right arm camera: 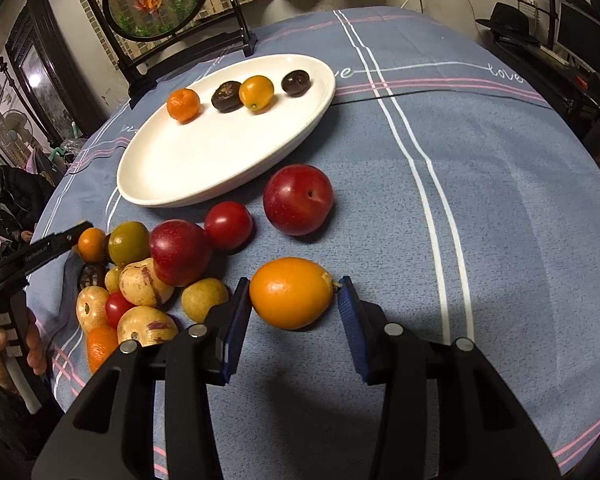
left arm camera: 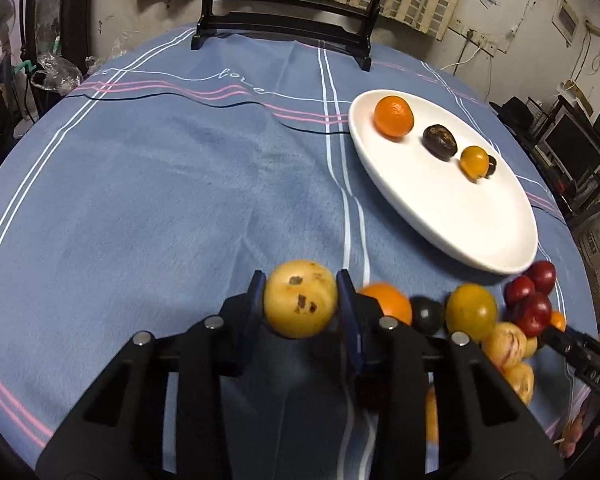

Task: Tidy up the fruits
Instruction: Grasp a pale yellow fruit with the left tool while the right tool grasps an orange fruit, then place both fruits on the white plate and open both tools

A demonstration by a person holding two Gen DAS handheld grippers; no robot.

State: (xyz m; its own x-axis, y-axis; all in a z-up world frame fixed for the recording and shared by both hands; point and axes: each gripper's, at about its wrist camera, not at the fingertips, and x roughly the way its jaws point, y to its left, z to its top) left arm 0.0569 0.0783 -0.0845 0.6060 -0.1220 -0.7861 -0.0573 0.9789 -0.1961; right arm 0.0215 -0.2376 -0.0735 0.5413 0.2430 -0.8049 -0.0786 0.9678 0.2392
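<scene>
My left gripper (left arm camera: 300,277) is shut on a yellow fruit with brown spots (left arm camera: 300,300), its blue pads pressing both sides. To its right lies a pile of fruit (left arm camera: 472,312). My right gripper (right arm camera: 295,282) is shut on an oval orange fruit (right arm camera: 291,292) just above the blue tablecloth (right arm camera: 480,200). A white oval plate (left arm camera: 440,224) (right arm camera: 188,168) holds an orange mandarin (right arm camera: 183,104), two dark fruits and a yellow-orange fruit (right arm camera: 256,92). In the right wrist view, one finger of the left gripper (right arm camera: 56,242) shows beside the pile, hiding its fruit.
Red plums (right arm camera: 299,199) (right arm camera: 180,252) and a red tomato (right arm camera: 228,225) lie between the plate and the pile of fruit (right arm camera: 140,284). A round painted screen on a black stand (left arm camera: 284,36) (right arm camera: 160,0) stands at the table's far edge. A hand (right arm camera: 4,348) holds the left gripper.
</scene>
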